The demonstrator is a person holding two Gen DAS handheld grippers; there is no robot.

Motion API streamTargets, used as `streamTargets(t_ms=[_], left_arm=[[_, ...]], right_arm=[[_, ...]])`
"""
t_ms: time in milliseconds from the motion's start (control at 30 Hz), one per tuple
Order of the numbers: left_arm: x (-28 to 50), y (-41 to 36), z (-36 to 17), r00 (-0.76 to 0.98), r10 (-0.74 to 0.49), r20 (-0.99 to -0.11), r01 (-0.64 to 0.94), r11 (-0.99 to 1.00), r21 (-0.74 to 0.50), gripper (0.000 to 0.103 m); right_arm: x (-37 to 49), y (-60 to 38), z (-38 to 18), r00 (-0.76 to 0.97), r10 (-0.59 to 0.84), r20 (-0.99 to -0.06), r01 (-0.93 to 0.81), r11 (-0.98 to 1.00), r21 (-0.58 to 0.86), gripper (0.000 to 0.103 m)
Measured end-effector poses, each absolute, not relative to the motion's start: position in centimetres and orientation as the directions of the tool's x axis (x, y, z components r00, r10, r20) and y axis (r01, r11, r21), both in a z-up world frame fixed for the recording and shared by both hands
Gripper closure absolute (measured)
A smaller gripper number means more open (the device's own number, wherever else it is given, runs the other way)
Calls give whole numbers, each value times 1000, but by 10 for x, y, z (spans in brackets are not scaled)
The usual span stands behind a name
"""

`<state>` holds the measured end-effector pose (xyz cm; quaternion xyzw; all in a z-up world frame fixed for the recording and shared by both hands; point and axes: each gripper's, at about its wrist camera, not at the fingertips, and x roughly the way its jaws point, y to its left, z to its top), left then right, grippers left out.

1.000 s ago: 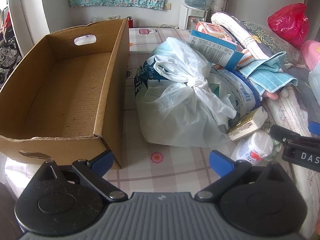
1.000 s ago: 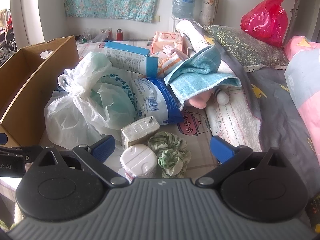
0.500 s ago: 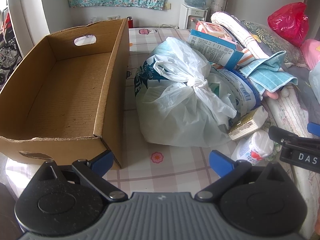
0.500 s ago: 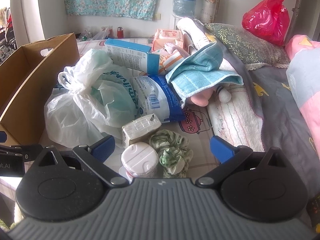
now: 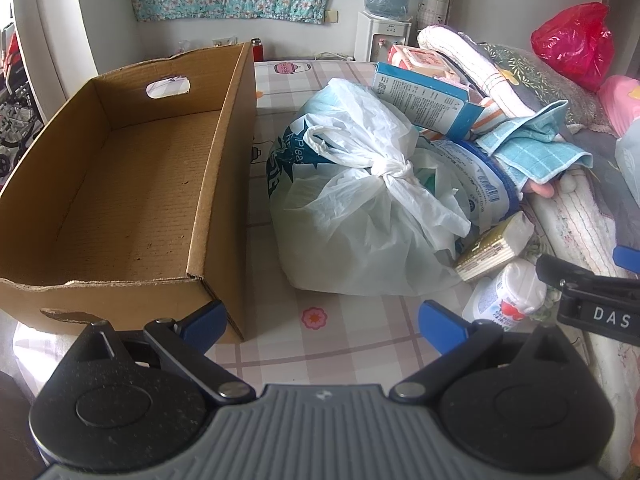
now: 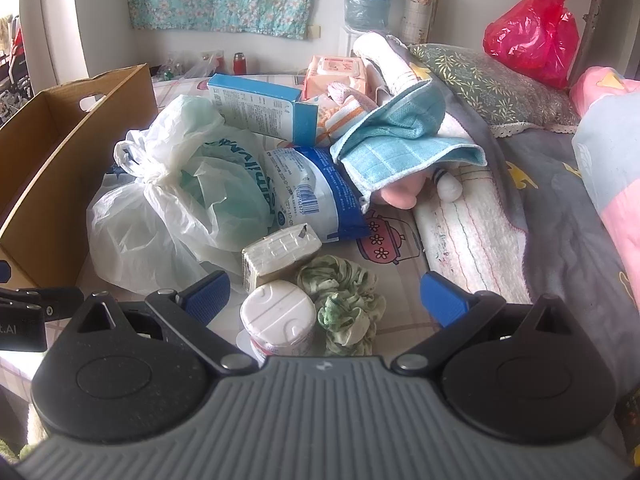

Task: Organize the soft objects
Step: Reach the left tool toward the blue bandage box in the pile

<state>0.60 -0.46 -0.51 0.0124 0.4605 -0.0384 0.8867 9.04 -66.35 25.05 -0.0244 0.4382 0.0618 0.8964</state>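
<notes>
An empty cardboard box (image 5: 132,184) stands at the left, also in the right wrist view (image 6: 60,136). Beside it lies a tied white plastic bag (image 5: 360,208) (image 6: 168,204). My left gripper (image 5: 322,318) is open and empty, low in front of the bag and box corner. My right gripper (image 6: 326,296) is open and empty, with a green scrunchie (image 6: 344,300) and a white-capped jar (image 6: 278,320) between its fingers. A blue cloth (image 6: 404,144) covers a pink soft toy (image 6: 396,196). A rolled white towel (image 6: 464,236) lies to the right.
A blue carton (image 6: 260,106), a blue-white packet (image 6: 316,196), a small tissue pack (image 6: 280,254) and a wet-wipes pack (image 6: 336,72) lie in the pile. A pillow (image 6: 492,88), a red bag (image 6: 532,36) and a pink quilt (image 6: 608,152) are at the right.
My right gripper has moved slightly forward and lower over the jar and scrunchie. The left gripper has barely moved. Both stay open.
</notes>
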Motion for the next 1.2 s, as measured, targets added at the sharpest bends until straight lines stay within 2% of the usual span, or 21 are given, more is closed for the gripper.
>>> streamTargets(t_ms=[300,567,800,1100,1200], left_arm=[[12,-16,22,625,-147,-766,213,977,-14,0],[55,-15,68,661,-291,-692,280,951,-132,0],[121,-23,81,636,-288,-716,257,954,-156,1],[183,-45,62,572,-292,-767,219,955,-201,12],[200,-51,53,555,-306,-774,215,951,-222,21]], right_arm=[[80,-693,245,646,92,-758,-91,995,44,1],[93,-723,266,739,158,-654,-108,987,117,1],[128,-718,280,784,221,-579,-167,975,147,1],[182,-680,264,770,280,-573,-265,958,111,2],[200,-673,261,759,302,-577,-313,946,84,3]])
